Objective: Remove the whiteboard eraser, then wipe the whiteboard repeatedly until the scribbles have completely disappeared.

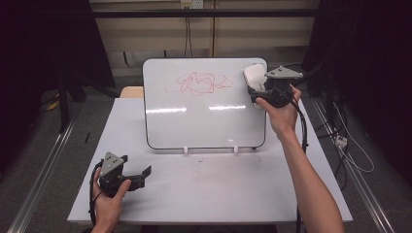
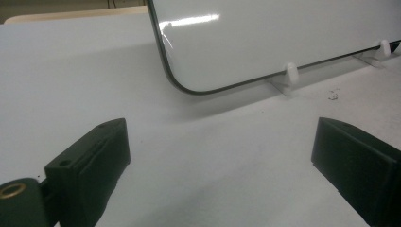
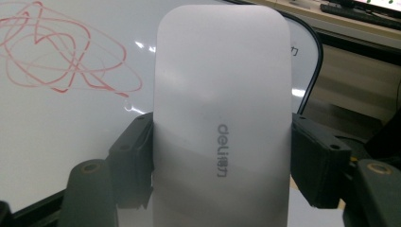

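A red scribble (image 1: 198, 83) loops across the far part of a white, black-edged whiteboard (image 1: 204, 121) on a white table (image 1: 204, 189). At right, a pale grey-white eraser (image 3: 222, 118) bears grey lettering between black jaws.

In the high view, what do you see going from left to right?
Left gripper held low over the table → white whiteboard with its red scribble → white rounded eraser → right gripper holding that eraser.
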Demonstrator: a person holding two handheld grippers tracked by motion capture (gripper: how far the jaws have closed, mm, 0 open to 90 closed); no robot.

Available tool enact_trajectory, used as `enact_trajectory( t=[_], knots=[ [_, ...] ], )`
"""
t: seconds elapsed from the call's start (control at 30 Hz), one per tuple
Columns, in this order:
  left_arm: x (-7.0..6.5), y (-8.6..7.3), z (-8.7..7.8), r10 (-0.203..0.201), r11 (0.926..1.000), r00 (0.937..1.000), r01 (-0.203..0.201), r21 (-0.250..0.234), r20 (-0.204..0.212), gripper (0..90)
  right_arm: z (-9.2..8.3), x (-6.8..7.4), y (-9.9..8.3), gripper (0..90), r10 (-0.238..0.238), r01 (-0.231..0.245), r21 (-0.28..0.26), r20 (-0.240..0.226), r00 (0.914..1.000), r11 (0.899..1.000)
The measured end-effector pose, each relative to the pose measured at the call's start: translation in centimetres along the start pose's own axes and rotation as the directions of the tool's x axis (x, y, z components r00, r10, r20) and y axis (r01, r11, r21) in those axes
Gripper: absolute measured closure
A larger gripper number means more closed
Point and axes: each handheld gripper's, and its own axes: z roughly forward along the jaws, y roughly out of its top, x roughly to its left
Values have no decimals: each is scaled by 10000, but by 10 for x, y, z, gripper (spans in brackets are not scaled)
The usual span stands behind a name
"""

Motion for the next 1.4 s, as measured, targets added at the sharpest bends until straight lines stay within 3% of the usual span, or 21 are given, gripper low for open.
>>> enact_trajectory(
  t=[0.67,1.13,1.4],
  knots=[
    [-2,0,-3,71,10000,9998,-71,-48,-166,52,-19,26,-9,316,-522,487,-731,-457,9976,9961],
    [-1,-1,-4,38,10000,9999,-39,-73,-118,52,-14,59,-4,316,-1287,1212,-967,-752,9888,9879],
    [0,-1,-5,34,9999,9999,-36,-128,-157,52,-6,79,0,316,-1788,1719,-990,-650,9817,9801]
  ],
)
